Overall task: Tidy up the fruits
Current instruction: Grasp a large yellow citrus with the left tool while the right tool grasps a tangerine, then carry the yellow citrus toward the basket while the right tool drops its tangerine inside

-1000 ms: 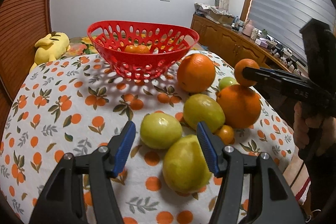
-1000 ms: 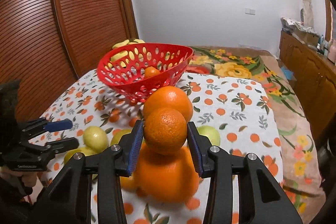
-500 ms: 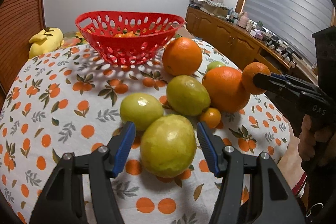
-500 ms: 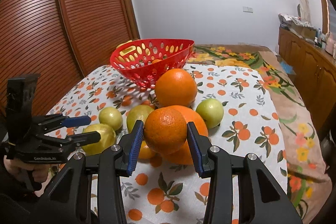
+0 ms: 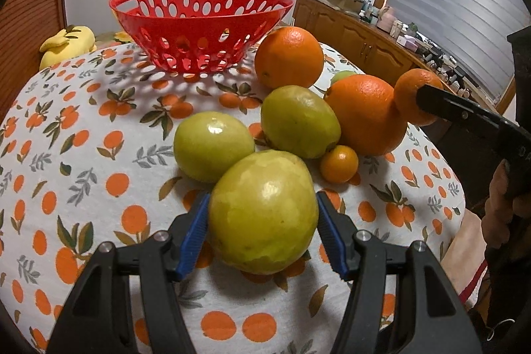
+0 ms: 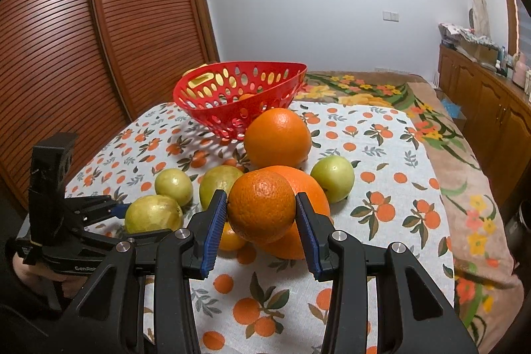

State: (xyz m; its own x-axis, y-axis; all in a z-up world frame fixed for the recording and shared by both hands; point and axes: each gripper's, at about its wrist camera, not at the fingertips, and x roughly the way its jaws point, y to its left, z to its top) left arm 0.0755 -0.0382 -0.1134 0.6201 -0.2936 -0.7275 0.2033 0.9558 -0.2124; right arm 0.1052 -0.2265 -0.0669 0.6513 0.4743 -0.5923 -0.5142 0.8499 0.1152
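My left gripper (image 5: 262,228) has its blue pads (image 5: 195,228) against both sides of a large yellow-green fruit (image 5: 264,211) resting on the tablecloth; it also shows in the right wrist view (image 6: 154,214). My right gripper (image 6: 262,214) is shut on a small orange (image 6: 261,204), held just above the table; this orange also shows in the left wrist view (image 5: 416,95). A red perforated basket (image 5: 199,22) stands at the back with a small orange fruit inside (image 6: 247,96).
On the orange-print tablecloth (image 5: 66,138) lie two big oranges (image 5: 288,57) (image 5: 365,115), two green fruits (image 5: 212,145) (image 5: 298,121), a tiny orange (image 5: 339,163) and a green apple (image 6: 333,177). A yellow plush (image 5: 66,43) lies behind.
My left gripper moved forward and lower and closed its pads around the large yellow-green fruit. My right gripper drew back and down from the basket, still holding the small orange.
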